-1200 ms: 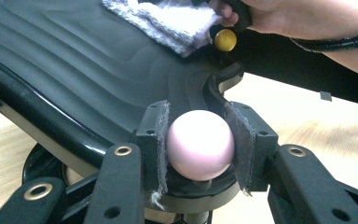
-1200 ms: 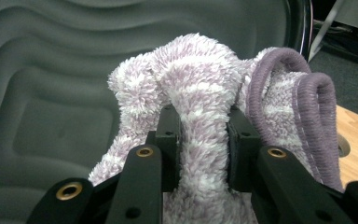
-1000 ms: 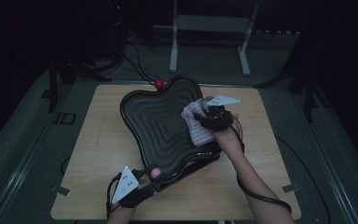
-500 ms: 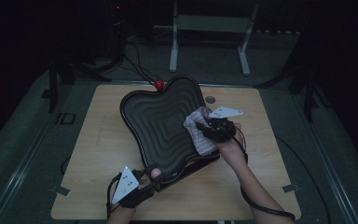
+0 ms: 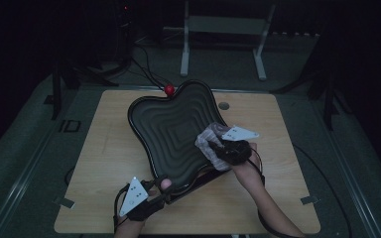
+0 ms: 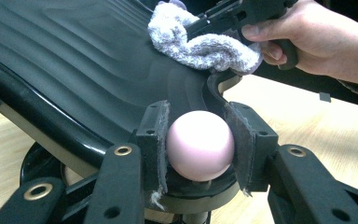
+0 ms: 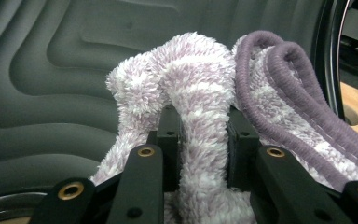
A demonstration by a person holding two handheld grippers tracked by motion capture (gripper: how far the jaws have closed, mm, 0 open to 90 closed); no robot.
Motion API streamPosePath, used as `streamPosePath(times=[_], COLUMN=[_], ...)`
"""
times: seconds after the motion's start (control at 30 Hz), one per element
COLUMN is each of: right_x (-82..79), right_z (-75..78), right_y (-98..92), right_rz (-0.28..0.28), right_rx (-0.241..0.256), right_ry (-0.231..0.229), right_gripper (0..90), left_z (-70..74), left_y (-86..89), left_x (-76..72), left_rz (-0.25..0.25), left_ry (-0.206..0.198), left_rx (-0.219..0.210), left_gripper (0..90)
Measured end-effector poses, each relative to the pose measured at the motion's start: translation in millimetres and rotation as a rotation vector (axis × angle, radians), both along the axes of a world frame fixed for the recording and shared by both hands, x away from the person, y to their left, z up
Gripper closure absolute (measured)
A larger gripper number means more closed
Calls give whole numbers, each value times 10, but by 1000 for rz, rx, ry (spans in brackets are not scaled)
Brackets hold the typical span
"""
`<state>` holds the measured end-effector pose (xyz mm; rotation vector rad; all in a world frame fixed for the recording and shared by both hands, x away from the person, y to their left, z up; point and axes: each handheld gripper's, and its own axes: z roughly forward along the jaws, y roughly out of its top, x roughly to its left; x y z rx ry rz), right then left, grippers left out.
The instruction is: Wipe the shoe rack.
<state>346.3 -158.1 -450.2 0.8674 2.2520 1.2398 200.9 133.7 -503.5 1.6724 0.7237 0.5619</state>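
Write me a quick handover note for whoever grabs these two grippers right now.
Left gripper: shut on the pink knob at the near edge of the black wavy tray, steadying it on the wooden table.
Right gripper: shut on the purple-white cloth, pressed against the tray's right side.
Done: cannot tell how much is wiped.
Left: probably wipe the remaining ridges, then release both.

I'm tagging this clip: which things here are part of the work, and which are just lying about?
In use:
black ridged wavy-edged tray
fluffy lilac-and-white cloth in the right tongs
pale pink ball knob in the left tongs

Lying about:
small red ball
wooden table
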Motion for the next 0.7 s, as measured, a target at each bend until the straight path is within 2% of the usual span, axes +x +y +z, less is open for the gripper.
streamPosePath(times=[0.13,0.3,0.37,0.7], right_x=[19,90,121,459], right_z=[20,66,110,557], right_y=[-4,-41,-17,314], right_rz=[3,9,2,-2], right_rx=[9,77,82,122], right_ry=[15,44,34,-10], right_gripper=[719,721,723,724], left_z=[-1,-1,-3,-2], left_y=[1,2,5,6], left_x=[0,1,2,2], left_rz=[0,-2,-4,-8], left_ry=[-1,-3,-4,-5], left_rx=[-1,0,-2,3], left_gripper=[602,602,602,602])
